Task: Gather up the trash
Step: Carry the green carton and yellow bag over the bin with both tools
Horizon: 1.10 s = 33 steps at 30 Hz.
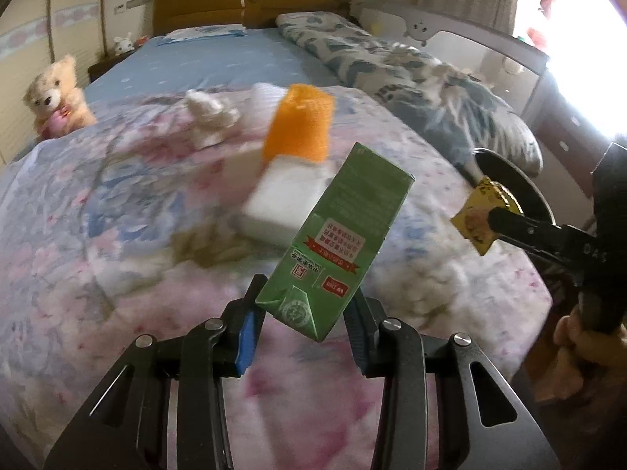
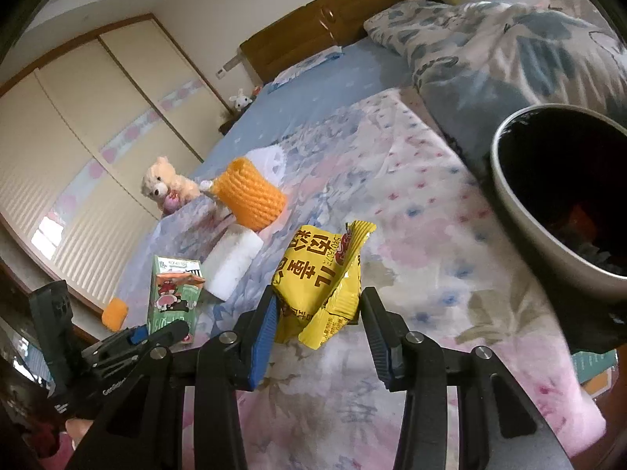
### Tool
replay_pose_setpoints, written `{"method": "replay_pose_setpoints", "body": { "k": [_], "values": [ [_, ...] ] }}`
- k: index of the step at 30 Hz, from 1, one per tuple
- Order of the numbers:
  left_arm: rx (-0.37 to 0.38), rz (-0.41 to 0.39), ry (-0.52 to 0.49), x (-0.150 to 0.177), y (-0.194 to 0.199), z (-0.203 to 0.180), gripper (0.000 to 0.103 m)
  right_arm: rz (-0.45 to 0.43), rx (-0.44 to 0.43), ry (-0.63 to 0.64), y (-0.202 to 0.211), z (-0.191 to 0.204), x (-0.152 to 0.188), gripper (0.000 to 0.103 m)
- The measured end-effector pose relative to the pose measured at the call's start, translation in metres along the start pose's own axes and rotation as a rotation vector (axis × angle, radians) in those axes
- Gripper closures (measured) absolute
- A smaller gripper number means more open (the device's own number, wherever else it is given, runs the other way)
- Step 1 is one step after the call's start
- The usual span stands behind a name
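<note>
1. Left gripper (image 1: 303,313) has the green carton (image 1: 337,239) by its lower end, jaws narrowed onto its sides and the carton tilting up and away over the bed (image 1: 117,203). It looks held, clear of the quilt.
2. Right gripper (image 2: 319,313) carries the yellow wrapper (image 2: 321,278). The blue pad presses its left side; the other jaw stands a little off the crumpled foil, so the jaws sit partly open with the packet pinched or wedged between them. I can't tell how firm that hold is.
3. There's the bin (image 2: 548,203), dark inside, at the right edge of the bed, near the right gripper. Something reddish lies in the bottom, too dim to name, so I judge some trash is already in.
4. Both grippers are loaded and neither piece is over the bin mouth yet. From the left view the wrapper hangs just in front of the rim; the carton is further off.
5. On the quilt: a crumpled tissue (image 1: 209,115) near the far edge looks like trash not yet collected. The white block (image 1: 282,203) with the orange knit cover (image 1: 299,125) leaning on it may or may not count.
6. A teddy (image 1: 55,98) sits beyond the bed.
7. My read: roughly midway. Two pieces in hand to drop, at least one more to fetch.
</note>
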<state>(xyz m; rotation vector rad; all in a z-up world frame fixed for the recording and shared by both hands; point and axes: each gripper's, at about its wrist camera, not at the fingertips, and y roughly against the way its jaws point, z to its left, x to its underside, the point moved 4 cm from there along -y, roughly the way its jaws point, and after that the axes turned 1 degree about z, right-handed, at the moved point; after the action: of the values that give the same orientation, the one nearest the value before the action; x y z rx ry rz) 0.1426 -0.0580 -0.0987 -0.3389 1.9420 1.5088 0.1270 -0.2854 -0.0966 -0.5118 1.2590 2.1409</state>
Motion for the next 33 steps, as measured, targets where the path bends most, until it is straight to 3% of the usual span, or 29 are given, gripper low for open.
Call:
{"method": "replay_pose_setpoints", "body": {
  "k": [33],
  "values": [
    [0.126,0.068,-0.215,-0.04,-0.045,-0.162,0.067,-0.166,0.134,-0.17,0.098,-0.112,-0.011,0.06]
  ]
}}
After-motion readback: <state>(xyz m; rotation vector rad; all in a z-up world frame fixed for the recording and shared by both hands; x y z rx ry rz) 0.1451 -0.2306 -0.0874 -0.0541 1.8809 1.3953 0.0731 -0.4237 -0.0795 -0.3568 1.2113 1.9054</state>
